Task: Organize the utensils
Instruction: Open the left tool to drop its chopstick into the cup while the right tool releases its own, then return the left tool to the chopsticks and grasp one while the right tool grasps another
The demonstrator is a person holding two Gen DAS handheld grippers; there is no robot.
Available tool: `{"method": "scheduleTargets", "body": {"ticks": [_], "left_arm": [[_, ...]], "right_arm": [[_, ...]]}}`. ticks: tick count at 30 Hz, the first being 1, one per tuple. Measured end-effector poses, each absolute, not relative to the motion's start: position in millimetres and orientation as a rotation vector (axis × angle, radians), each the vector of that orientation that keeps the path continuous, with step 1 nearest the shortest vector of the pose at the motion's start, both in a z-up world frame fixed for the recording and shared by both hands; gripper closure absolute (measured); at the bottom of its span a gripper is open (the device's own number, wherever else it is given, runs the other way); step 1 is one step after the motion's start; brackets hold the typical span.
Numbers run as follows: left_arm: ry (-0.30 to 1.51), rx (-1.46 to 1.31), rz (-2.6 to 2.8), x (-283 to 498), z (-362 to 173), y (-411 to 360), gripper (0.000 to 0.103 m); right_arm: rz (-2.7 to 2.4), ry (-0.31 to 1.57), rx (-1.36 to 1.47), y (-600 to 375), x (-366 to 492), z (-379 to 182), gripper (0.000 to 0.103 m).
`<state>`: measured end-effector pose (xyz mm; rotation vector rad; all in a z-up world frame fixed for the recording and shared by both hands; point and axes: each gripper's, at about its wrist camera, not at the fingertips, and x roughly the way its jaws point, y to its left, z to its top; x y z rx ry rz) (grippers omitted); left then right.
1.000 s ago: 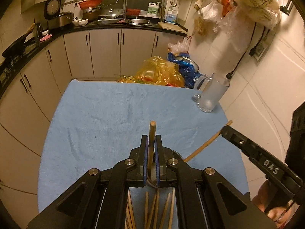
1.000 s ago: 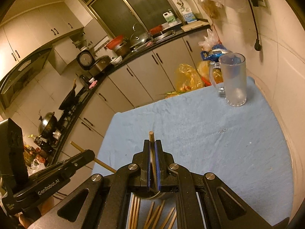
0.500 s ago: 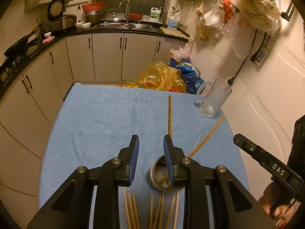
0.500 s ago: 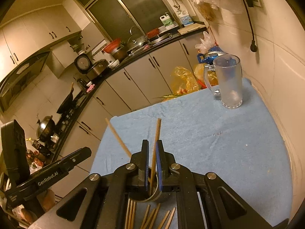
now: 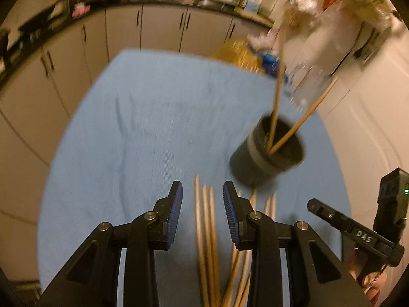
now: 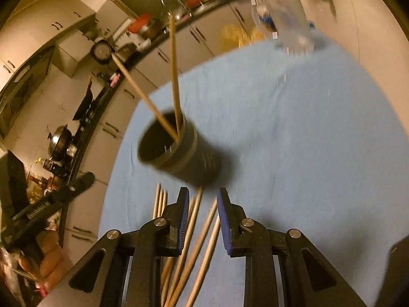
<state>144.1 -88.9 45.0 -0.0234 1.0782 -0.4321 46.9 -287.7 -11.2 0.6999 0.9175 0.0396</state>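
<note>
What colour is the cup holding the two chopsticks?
Black cup with a grey band near its rim, clearest in the right wrist view.

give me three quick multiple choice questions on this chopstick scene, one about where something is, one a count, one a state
1. Where do the loose chopsticks lie?
A. on the blue cloth, near side of the holder
B. inside the glass mug
C. on the kitchen counter

2. How many chopsticks stand in the dark holder?
A. none
B. two
C. five

3. How do the two grippers stand?
A. both shut on a chopstick
B. left shut, right open
C. both open, holding nothing

Answers:
1. A: they lie flat on the blue cloth, running under the left gripper toward the camera.
2. B: two sticks lean out of the holder's mouth in both views.
3. C: the jaws of the left gripper and the right gripper stand apart, the sticks between them lying on the cloth below.
</note>
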Motion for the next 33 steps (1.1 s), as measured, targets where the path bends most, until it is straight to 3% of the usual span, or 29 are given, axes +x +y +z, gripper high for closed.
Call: {"method": "scheduleTargets", "body": {"ticks": [6, 16, 19, 23, 33], "left_arm": [[1.179, -0.030, -0.405, 144.1, 5.9, -83.5, 0.072], [1.216, -0.035, -0.398, 149.6, -8.3, -79.0, 0.072], [1.226, -0.021, -0.404, 150.6, -12.3, -84.8, 0.072], [1.231, 0.010, -0.398, 153.5, -17.0, -96.4, 0.072], [1.207, 0.124, -0.325, 160.5, -28.1, -116.6, 0.073]], "right_arm": [[0.024, 1.014, 0.725, -275.9, 50.4, -43.0, 0.078], [-0.075, 1.105, 0.593, -256.8, 66.8, -63.6, 0.079], [-0.093, 1.104, 0.516, -246.8, 72.2, -60.2, 0.081], [-0.117, 1.105, 0.405, -238.0, 75.1, -58.4, 0.095], [-0.149, 1.093, 0.416, -261.8, 55.6, -53.5, 0.095]]}}
